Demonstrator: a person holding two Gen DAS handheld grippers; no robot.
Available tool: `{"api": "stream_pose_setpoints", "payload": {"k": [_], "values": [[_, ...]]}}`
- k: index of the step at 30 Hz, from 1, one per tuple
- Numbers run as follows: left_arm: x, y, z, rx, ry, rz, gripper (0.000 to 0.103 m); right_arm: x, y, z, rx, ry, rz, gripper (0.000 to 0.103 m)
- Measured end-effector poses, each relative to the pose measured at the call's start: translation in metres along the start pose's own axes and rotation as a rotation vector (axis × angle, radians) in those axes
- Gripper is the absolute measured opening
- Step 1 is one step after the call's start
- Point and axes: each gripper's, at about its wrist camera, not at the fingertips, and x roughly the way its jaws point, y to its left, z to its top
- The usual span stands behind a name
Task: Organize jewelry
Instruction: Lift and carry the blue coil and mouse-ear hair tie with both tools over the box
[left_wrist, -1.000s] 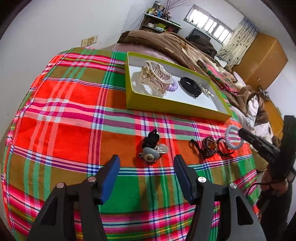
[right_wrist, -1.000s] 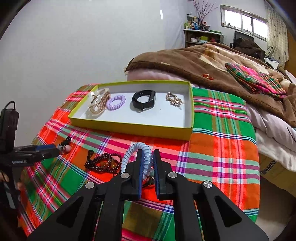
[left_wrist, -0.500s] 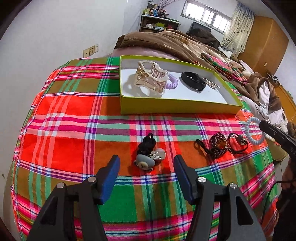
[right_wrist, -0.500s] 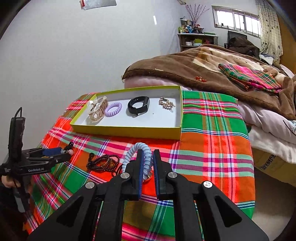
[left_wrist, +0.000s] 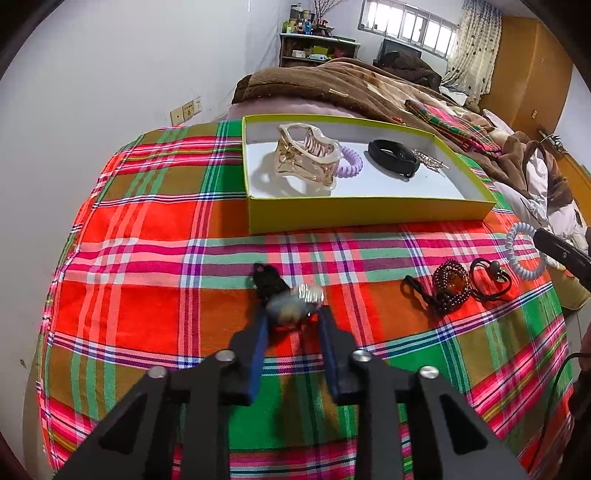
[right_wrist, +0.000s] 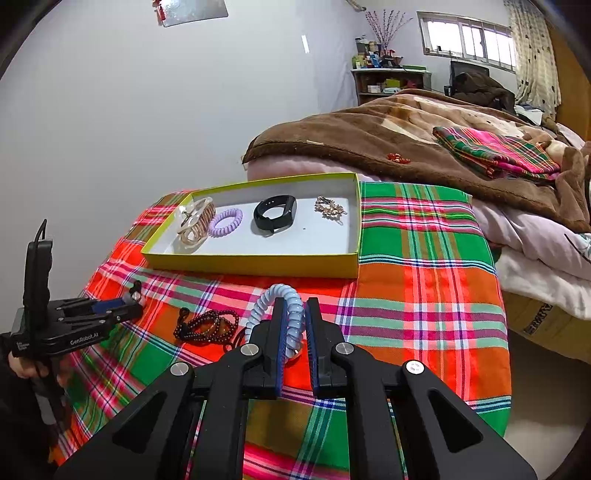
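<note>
Right jaws around ribbed blue coil tie (right_wrist: 291, 314)

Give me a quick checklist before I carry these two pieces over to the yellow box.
1. Right gripper jaws clamped on the blue coil hair tie: ok.
2. Left gripper jaws shut on the grey charm hair tie: cannot tell, blurred; a gap shows each side.
3. Free space in the yellow box, front right of the black band: ok.
4. Coil clear of the bead bracelet: ok.
5. Path over the box's front wall unobstructed: ok.
</note>
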Motion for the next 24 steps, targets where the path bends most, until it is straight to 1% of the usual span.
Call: {"api": "stream_pose_setpoints", "payload": {"k": [1, 5, 6, 9, 18, 24], "values": [[0.000, 0.000, 0.000, 0.001, 0.003, -0.003, 0.012, 0.000, 0.000, 0.000, -0.001, 0.000, -0.001, 0.010], [-0.001, 0.000, 0.000, 0.002, 0.002, -0.010, 0.011, 0.000, 0.000, 0.000, 0.002, -0.001, 0.000, 0.010], [-0.001, 0.001, -0.001, 0.000, 0.001, -0.014, 0.008, 0.000, 0.000, 0.000, 0.002, -0.001, 0.001, 0.010], [-0.002, 0.001, -0.001, -0.002, -0.002, -0.025, 0.007, -0.001, 0.001, 0.000, -0.001, -0.002, -0.001, 0.010], [-0.014, 0.004, 0.002, -0.011, -0.044, -0.052, 0.006, -0.004, 0.004, 0.003, -0.002, -0.014, -0.003, 0.010], [-0.018, 0.004, 0.001, -0.009, -0.051, -0.075, 0.004, -0.005, 0.006, 0.005, -0.002, -0.019, -0.003, 0.010]]}}
